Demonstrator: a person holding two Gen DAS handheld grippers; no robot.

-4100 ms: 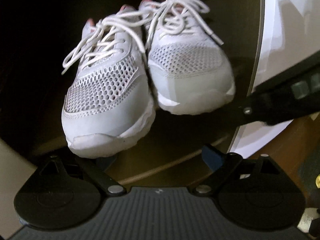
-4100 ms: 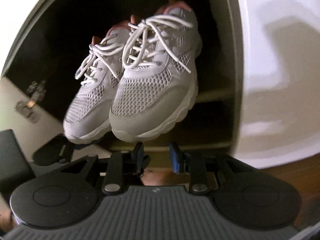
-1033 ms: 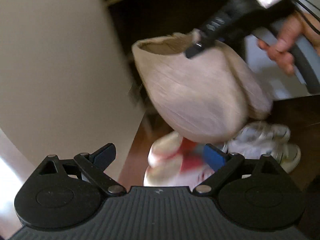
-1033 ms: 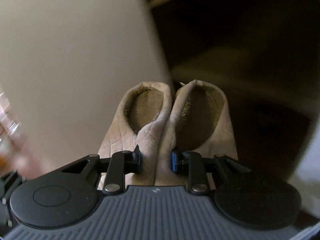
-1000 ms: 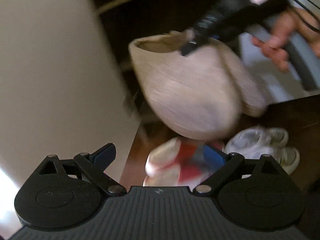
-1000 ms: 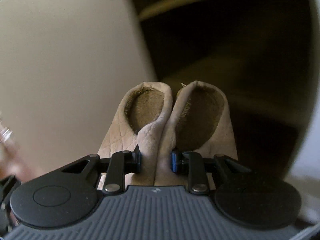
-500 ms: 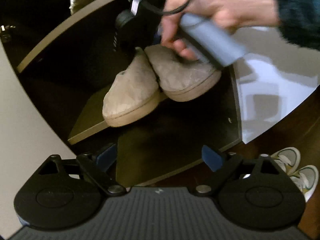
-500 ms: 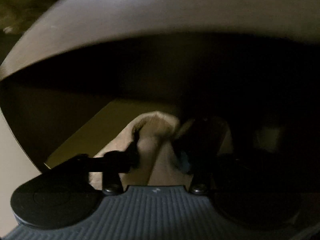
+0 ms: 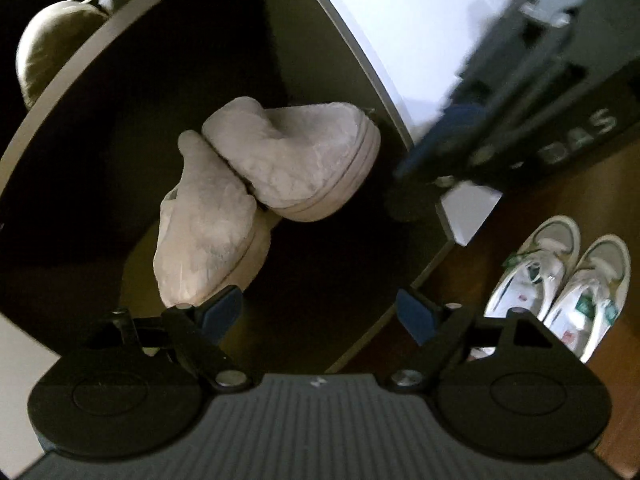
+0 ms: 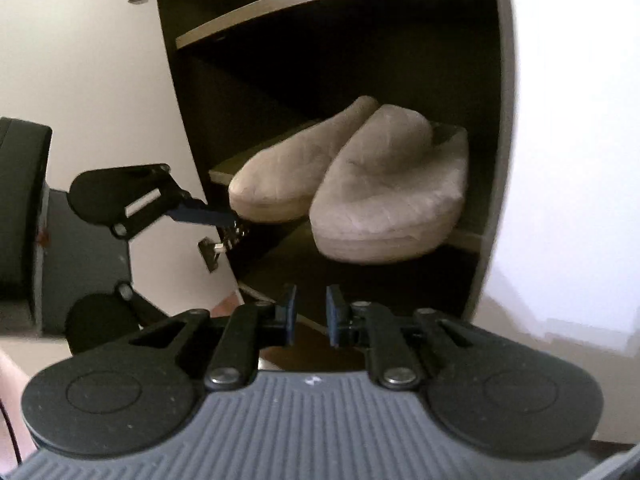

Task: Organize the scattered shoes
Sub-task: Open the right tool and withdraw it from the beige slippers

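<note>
Where the two beige slippers [image 10: 352,196] rest side by side on a middle shelf [image 10: 224,170] of the dark shoe cabinet [image 10: 502,80], we see their toes overhanging the shelf's front edge and their inner sides touching. In the right wrist view we look along the right gripper [image 10: 311,314], whose jaws are closing; they stand nearly pressed together with a narrow gap and nothing between them, and the gripper sits in front of the cabinet, apart from the slippers. At the left of this view our left gripper [image 10: 216,212] reaches toward the cabinet, one finger tip just beside the toe of the nearer slipper; contact cannot be told.

In the left wrist view the left gripper [image 9: 318,314] is spread wide, its jaws closing slightly, and nothing lies between them. The toe of the left slipper [image 9: 204,236] appears just above the blue pad of one finger [image 9: 220,312]; the other slipper [image 9: 304,160] leans against it. Above, on the next shelf [image 9: 132,16], we note the rounded toe of another shoe [image 9: 52,48], partly in shadow. On the wooden floor [image 9: 460,280] to the right of the cabinet a pair of white sneakers [image 9: 560,280] with green accents stands together, well apart from the slippers. The right gripper's body [image 9: 520,92] crosses the upper right, blurred.
</note>
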